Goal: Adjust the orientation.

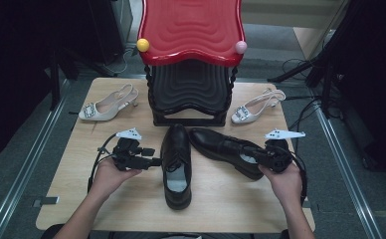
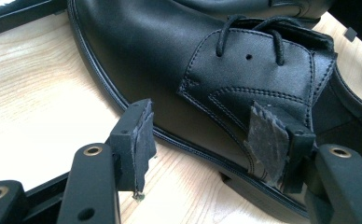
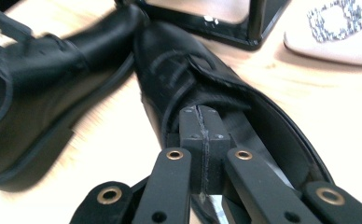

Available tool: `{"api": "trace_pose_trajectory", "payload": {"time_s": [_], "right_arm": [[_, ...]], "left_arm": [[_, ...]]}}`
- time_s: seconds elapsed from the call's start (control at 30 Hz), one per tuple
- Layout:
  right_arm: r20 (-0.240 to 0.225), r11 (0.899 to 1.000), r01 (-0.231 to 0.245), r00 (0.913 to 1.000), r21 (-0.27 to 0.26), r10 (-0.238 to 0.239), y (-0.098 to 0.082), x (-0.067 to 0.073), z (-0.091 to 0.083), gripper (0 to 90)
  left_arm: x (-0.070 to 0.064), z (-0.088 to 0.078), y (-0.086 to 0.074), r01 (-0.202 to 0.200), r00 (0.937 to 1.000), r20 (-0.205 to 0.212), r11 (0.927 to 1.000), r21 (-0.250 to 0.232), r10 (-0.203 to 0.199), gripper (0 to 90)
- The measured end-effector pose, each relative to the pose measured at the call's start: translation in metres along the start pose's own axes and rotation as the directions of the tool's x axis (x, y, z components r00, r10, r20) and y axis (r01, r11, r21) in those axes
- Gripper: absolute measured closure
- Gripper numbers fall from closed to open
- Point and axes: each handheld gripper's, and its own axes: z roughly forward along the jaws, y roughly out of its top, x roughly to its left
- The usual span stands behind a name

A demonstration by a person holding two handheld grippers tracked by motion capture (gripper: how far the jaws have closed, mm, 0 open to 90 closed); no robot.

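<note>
Grey flooring surrounds the pale wooden table [image 1: 131, 204], where the left gripper [image 1: 153, 162] rests open beside one black leather lace-up shoe [image 1: 176, 164], while the right gripper [image 1: 250, 151], jaws together, apparently sits inside the other black shoe [image 1: 221, 147].

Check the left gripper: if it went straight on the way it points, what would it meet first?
Most likely the side of the upright black shoe: the left gripper, jaws open, points at its laced flank, already very near.
</note>
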Motion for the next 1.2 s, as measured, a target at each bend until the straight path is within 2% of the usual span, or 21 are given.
{"api": "trace_pose_trajectory", "payload": {"time_s": [0.1, 0.2, 0.27, 0.37, 0.47, 0.67, 0.73, 0.87, 1.2], "right_arm": [[0.01, 0.999, 0.023, 0.9997, 0.041, -0.023, 0.0, 0.0, 0.007, 90.0], [0.003, 0.997, 0.045, 0.999, 0.062, -0.045, 0.001, 0.004, 0.013, 90.0], [0.016, 0.995, 0.061, 0.9979, 0.076, -0.062, 0.002, 0.006, 0.016, 90.0], [0.011, 0.995, 0.047, 0.9988, 0.09, -0.048, 0.002, 0.007, 0.018, 90.0], [-0.012, 0.995, 0.043, 0.999, 0.095, -0.042, 0.003, 0.009, 0.018, 90.0], [-0.04, 0.992, 0.07, 0.997, 0.109, -0.066, 0.004, 0.018, 0.02, 90.0], [-0.063, 0.991, 0.07, 0.996, 0.116, -0.063, 0.004, 0.02, 0.021, 90.0], [-0.09, 0.988, 0.095, 0.9924, 0.124, -0.084, 0.005, 0.028, 0.025, 90.0], [-0.154, 0.985, 0.105, 0.9845, 0.135, -0.083, 0.005, 0.042, 0.037, 90.0]], "left_arm": [[0.0, 0.001, 0.0, -0.001, 1.0, -0.001, 1.0, 0.006, 0.001, 41.0], [0.0, 0.001, 0.0, -0.002, 1.0, -0.002, 1.0, 0.005, 0.002, 41.0], [0.0, 0.001, 0.0, -0.003, 1.0, -0.004, 1.0, 0.005, 0.003, 41.0], [0.0, 0.001, 0.0, -0.003, 1.0, -0.003, 1.0, 0.009, 0.003, 41.0], [0.0, 0.002, 0.0, -0.001, 1.0, 0.0, 1.0, 0.006, 0.001, 41.0], [0.0, 0.002, 0.0, 0.0, 1.0, 0.001, 1.0, 0.008, 0.0, 41.0], [0.0, 0.002, 0.0, -0.001, 1.0, 0.001, 1.0, 0.008, 0.001, 41.0], [0.0, 0.002, 0.0, -0.001, 1.0, 0.002, 1.0, 0.007, 0.001, 41.0], [-0.001, 0.002, 0.0, -0.003, 1.0, 0.003, 0.9999, 0.011, 0.003, 41.0]]}}
